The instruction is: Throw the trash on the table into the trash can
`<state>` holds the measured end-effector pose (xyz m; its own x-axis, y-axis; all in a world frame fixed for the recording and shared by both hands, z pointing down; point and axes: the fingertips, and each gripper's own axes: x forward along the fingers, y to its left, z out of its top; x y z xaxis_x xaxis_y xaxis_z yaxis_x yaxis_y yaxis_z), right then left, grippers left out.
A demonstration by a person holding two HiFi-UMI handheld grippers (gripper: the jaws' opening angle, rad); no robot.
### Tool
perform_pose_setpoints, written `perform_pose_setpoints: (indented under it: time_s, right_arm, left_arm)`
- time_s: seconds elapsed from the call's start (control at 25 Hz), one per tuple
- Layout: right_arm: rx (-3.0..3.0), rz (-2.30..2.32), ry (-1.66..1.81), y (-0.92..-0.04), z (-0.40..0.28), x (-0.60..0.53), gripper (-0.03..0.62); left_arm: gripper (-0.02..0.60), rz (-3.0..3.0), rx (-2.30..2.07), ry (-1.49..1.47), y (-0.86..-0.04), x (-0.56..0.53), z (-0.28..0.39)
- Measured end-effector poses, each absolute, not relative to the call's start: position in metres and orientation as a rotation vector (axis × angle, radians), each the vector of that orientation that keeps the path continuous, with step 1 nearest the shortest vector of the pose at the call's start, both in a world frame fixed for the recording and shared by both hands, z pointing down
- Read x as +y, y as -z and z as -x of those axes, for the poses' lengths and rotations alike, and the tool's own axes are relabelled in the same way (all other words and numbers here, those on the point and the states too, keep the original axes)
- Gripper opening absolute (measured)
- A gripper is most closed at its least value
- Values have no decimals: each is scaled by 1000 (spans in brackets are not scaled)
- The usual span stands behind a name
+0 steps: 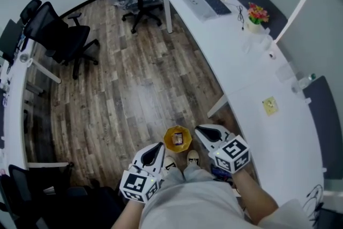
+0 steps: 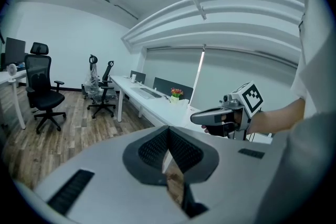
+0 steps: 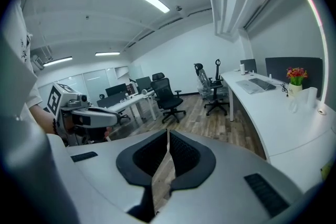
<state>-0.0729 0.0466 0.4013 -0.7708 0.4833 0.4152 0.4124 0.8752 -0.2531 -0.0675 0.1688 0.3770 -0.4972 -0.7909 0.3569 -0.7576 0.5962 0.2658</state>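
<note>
No brand name or legible writing anywhere; the only markings are the black-and-white squares on each gripper's marker cube [image 1: 233, 152]. A yellow scrap [image 1: 269, 105] on the white curved table [image 1: 236, 69] carries a dark print, too small to read. The scrap lies flat, well ahead and to the right of the right gripper [image 1: 200, 130], untouched.

Right gripper: jaws pressed together, nothing between. Left gripper [image 1: 158, 146]: jaws likewise closed on nothing.

Yellow trash can [image 1: 177, 138] stands on the wood floor [image 1: 134, 94] between the two gripper tips, just ahead of the person's shoes [image 1: 193, 157], with something dark inside.
</note>
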Motion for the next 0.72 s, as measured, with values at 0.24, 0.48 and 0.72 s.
perform_pose_setpoints:
  time_s: [0.24,0.48,0.72]
  right_arm:
    - [-2594,556,-189,-398,57,36,38]
    - [-2636,294,-220,-405,27,-7,38]
    - [-2654,22,-231,-412,-6,-83,38]
  left_arm:
    - [2,-1250,-2361,90,-382,171,73]
    - [2,-1430,-2262,75,-383,141,64]
    - [2,-1591,-2146,36,-384,84,56]
